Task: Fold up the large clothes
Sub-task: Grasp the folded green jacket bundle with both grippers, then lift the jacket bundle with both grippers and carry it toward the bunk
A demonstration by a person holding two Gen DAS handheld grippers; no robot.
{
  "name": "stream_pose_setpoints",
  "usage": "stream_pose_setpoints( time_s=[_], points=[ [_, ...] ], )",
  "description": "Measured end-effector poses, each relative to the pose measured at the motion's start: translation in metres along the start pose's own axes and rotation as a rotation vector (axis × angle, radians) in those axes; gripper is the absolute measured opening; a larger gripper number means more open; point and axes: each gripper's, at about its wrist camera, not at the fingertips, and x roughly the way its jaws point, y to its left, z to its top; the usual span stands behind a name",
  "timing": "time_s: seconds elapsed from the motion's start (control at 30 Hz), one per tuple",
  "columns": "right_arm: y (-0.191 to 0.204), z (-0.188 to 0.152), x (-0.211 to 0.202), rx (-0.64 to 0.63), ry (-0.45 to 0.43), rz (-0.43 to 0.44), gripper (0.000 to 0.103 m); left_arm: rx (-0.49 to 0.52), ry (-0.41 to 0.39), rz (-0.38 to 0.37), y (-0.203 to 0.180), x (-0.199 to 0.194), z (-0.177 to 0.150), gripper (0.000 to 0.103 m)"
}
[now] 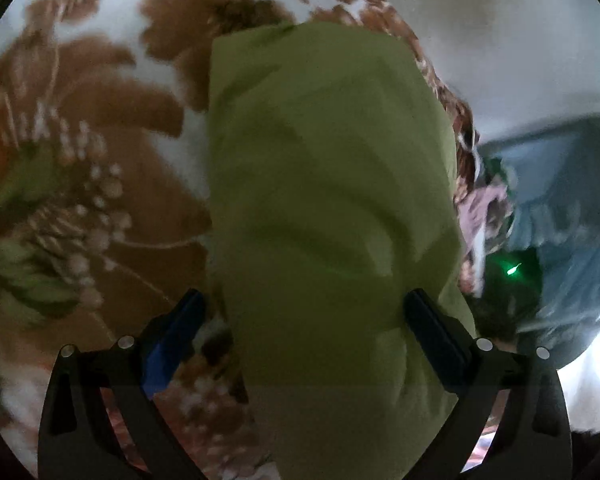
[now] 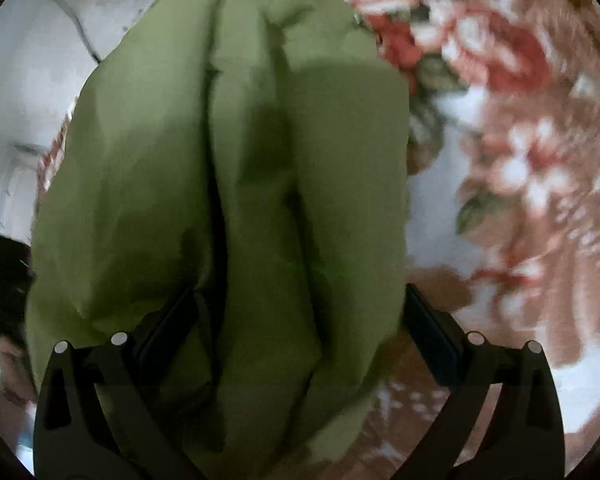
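We count one green cloth, one floral blanket under it, two grippers, left and right, and one blue garment.

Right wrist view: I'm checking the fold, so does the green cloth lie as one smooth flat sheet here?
No: the green cloth is bunched into several long lengthwise folds between the fingers of the right gripper.

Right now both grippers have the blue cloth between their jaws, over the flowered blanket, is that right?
Not quite: the cloth is green, not blue, as both wrist views show. The rest holds: it runs between the jaws of the left gripper and the right gripper, with the flowered blanket behind it.
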Motion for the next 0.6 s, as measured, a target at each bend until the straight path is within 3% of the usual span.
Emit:
stream_pose_setpoints(
  time_s=[0.17, 0.3, 0.43, 0.53, 0.6],
  points=[
    [0.015, 0.004, 0.006, -0.061, -0.003, 0.006, 0.096, 0.028, 0.013, -0.024, -0.007, 0.017, -0.001, 0.099],
    [0.031, -0.001, 0.000, -0.092, -0.002, 0.011, 0.078, 0.027, 0.037, -0.082, -0.021, 0.025, -0.006, 0.098],
    [0.040, -0.003, 0.000, -0.107, 0.006, 0.017, 0.052, 0.097, 0.056, -0.033, -0.038, 0.039, -0.013, 0.097],
    [0.055, -0.001, -0.005, -0.139, -0.009, -0.024, 0.033, 0.096, 0.031, -0.002, -0.046, 0.043, -0.016, 0.088],
    [0.066, -0.002, -0.013, -0.168, -0.019, -0.038, 0.028, 0.121, 0.009, 0.008, -0.056, 0.034, -0.023, 0.075]
  ],
)
